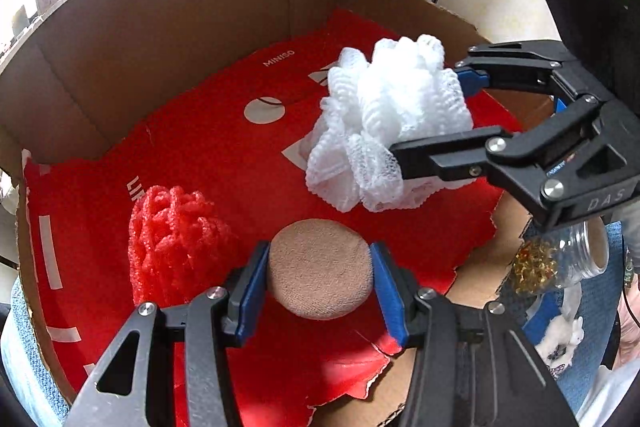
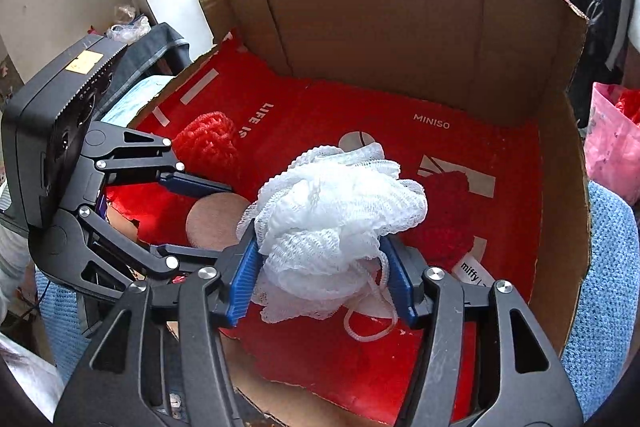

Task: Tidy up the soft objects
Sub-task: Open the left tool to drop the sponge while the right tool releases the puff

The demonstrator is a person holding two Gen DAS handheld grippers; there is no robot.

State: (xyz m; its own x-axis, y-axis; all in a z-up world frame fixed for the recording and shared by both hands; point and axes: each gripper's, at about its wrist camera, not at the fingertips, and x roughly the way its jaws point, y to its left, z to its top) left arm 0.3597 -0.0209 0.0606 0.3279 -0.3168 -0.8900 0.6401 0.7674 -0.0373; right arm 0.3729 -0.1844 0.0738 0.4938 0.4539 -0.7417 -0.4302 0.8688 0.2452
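My left gripper (image 1: 318, 281) is shut on a round tan sponge pad (image 1: 320, 269), held low over the red-lined floor of a cardboard box (image 1: 160, 27); it also shows in the right wrist view (image 2: 196, 217) with the pad (image 2: 214, 219). My right gripper (image 2: 320, 281) is shut on a white mesh bath pouf (image 2: 332, 211), whose cord loop hangs below; in the left wrist view the gripper (image 1: 428, 115) holds the pouf (image 1: 384, 123) above the box floor. A red mesh pouf (image 1: 176, 247) lies on the floor left of the pad.
A red paper bag (image 1: 240, 155) lines the box floor. A second red soft item (image 2: 448, 211) lies behind the white pouf by a "miffy" tag (image 2: 470, 273). A clear jar of gold bits (image 1: 560, 263) sits outside the box on blue cloth (image 2: 608, 267). Pink bag (image 2: 616, 139) at right.
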